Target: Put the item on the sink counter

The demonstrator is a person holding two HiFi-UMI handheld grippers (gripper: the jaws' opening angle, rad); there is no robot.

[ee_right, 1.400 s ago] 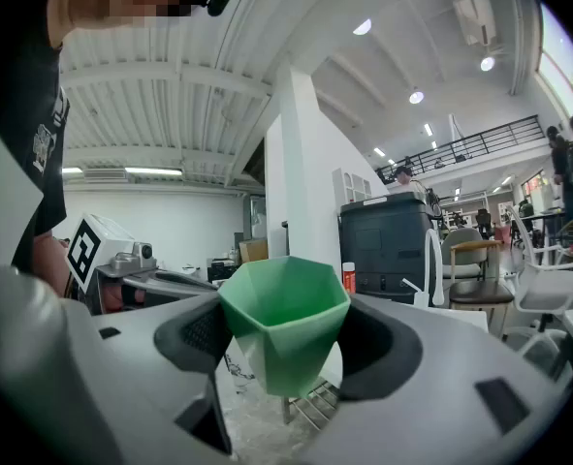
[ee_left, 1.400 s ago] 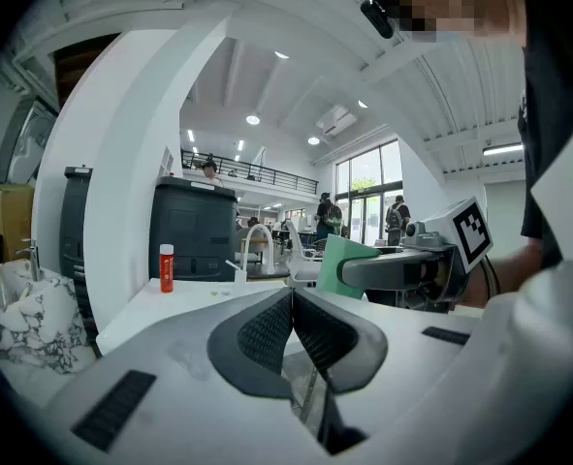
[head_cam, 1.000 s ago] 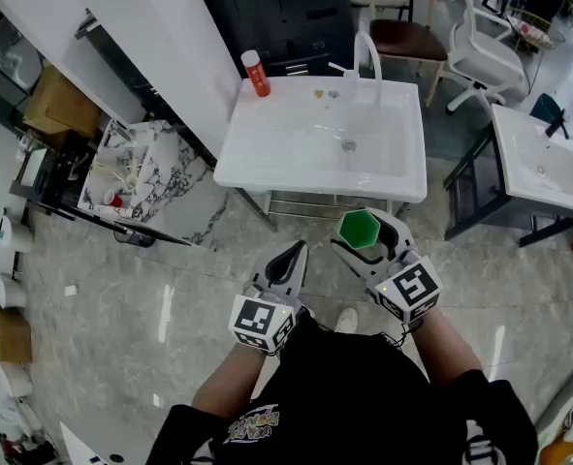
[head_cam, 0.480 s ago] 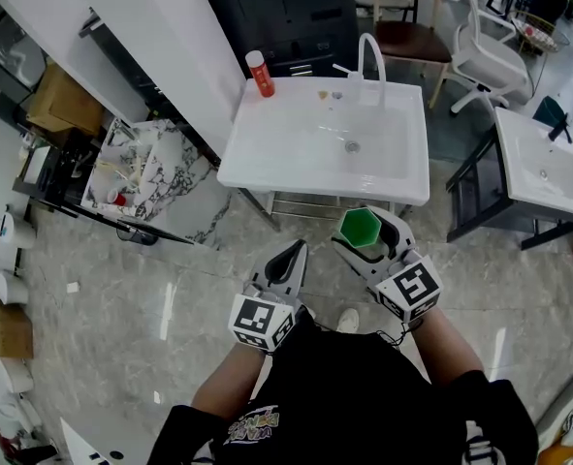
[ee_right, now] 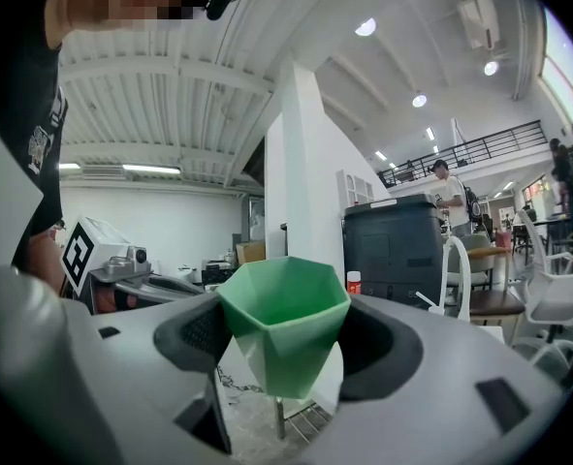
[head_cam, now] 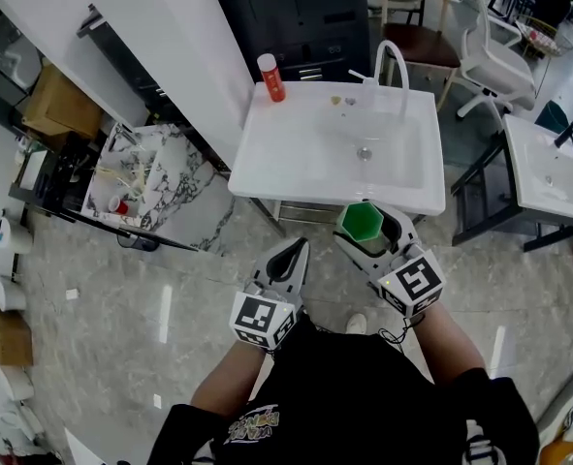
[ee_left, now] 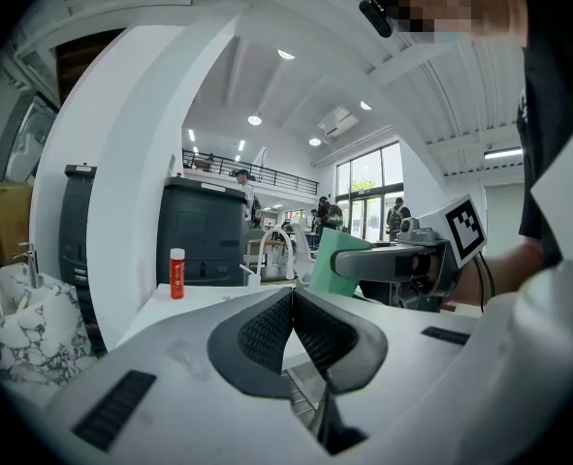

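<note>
A green faceted cup (head_cam: 361, 223) (ee_right: 284, 320) stands upright between the jaws of my right gripper (head_cam: 368, 227) (ee_right: 286, 342), which is shut on it, just short of the front edge of the white sink counter (head_cam: 267, 158). The cup also shows in the left gripper view (ee_left: 333, 262). My left gripper (head_cam: 288, 258) (ee_left: 292, 329) hangs lower left of the sink, shut with its pads touching and nothing between them. The basin has a curved white tap (head_cam: 395, 58) at the back.
A red bottle (head_cam: 270, 77) (ee_left: 176, 273) stands on the sink's back left corner. A white pillar (head_cam: 160, 37) and a marble-patterned shelf (head_cam: 145, 177) lie left of the sink. A dark cabinet (head_cam: 296, 13) stands behind it, a second sink (head_cam: 548, 177) and chairs (head_cam: 494, 51) to the right.
The sink has come nearer to both grippers in the head view. The right gripper still carries the green cup, now at the sink's front edge. The left gripper stays shut.
</note>
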